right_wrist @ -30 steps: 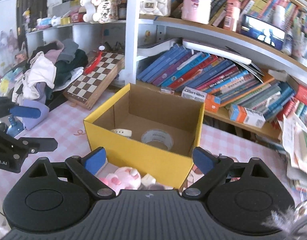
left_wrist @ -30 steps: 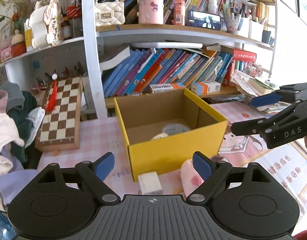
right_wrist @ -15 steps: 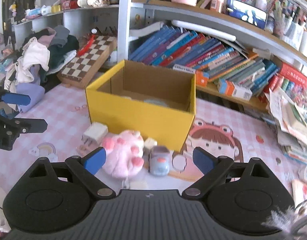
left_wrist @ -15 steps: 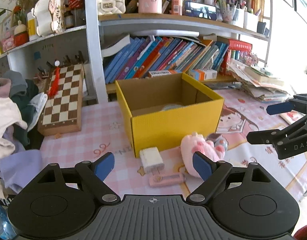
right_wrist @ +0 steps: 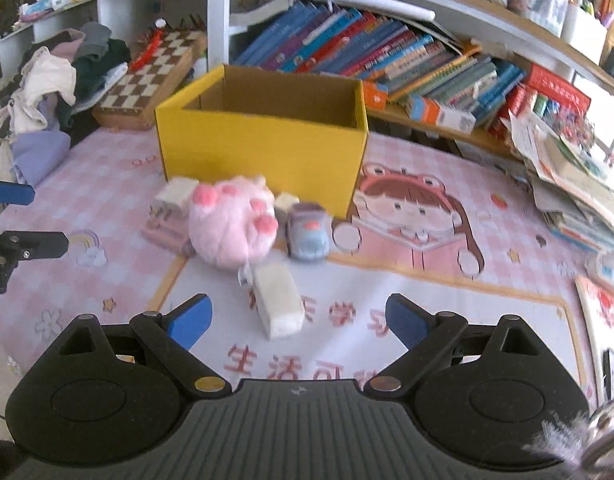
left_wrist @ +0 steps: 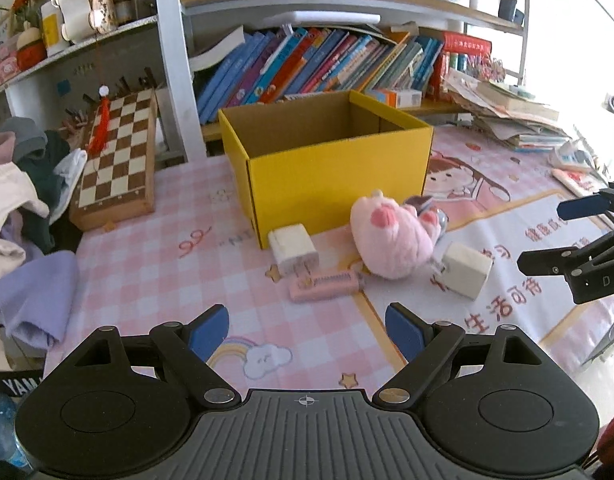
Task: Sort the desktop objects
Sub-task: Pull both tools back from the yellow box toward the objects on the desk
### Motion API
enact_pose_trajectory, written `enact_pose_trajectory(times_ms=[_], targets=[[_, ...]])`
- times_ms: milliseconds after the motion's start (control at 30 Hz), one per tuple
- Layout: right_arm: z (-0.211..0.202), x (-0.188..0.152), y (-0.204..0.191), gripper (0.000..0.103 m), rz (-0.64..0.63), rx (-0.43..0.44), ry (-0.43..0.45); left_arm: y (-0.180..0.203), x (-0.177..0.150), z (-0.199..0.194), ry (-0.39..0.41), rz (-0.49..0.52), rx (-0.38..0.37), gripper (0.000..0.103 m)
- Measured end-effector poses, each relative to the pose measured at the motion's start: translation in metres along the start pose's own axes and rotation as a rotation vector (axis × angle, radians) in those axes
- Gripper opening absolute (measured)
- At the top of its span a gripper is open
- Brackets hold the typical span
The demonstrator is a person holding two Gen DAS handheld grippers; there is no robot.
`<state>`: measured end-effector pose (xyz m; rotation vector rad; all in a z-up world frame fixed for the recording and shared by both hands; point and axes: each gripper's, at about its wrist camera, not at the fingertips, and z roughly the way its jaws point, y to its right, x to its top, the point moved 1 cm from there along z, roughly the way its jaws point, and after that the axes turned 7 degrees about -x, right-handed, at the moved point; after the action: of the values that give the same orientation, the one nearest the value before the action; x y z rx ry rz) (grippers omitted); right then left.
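- Left hand-held gripper (left_wrist: 307,330) — jaws wide apart, empty.
- Right hand-held gripper (right_wrist: 297,318) — jaws wide apart, empty.
- Pink plush toy (left_wrist: 391,240), white charger (left_wrist: 465,270) and toy car (right_wrist: 309,230) lie mid-worktop (left_wrist: 147,248), before the yellow box (left_wrist: 327,168).

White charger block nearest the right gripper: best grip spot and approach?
Grip the white charger block across its two long flat sides, mid-body, coming down from above with the open right gripper. It lies flat and clear there; its prongs point toward the pink plush.

Black left gripper (left_wrist: 307,330), blue-padded jaws, silver screws, possibly "DAS" lettering
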<state>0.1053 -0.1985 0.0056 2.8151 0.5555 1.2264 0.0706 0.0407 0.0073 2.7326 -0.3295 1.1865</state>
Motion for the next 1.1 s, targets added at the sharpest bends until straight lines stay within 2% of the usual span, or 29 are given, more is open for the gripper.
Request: enact_pose_trajectory(times_ms=[367, 667, 1100], targets=[[0.005, -0.031, -0.017, 0.094, -0.001, 0.016, -0.066, 0.010, -0.019, 0.008, -0.042, -0.014, -0.001, 0.088], [0.006, -0.037, -0.024, 0.094, -0.002, 0.048, -0.092, 0.018, -0.025, 0.014, -0.067, -0.010, -0.004, 0.088], [0.010, -0.036, -0.020, 0.091, -0.010, 0.050, -0.095, 0.030, -0.027, 0.024, -0.094, -0.016, -0.004, 0.088]])
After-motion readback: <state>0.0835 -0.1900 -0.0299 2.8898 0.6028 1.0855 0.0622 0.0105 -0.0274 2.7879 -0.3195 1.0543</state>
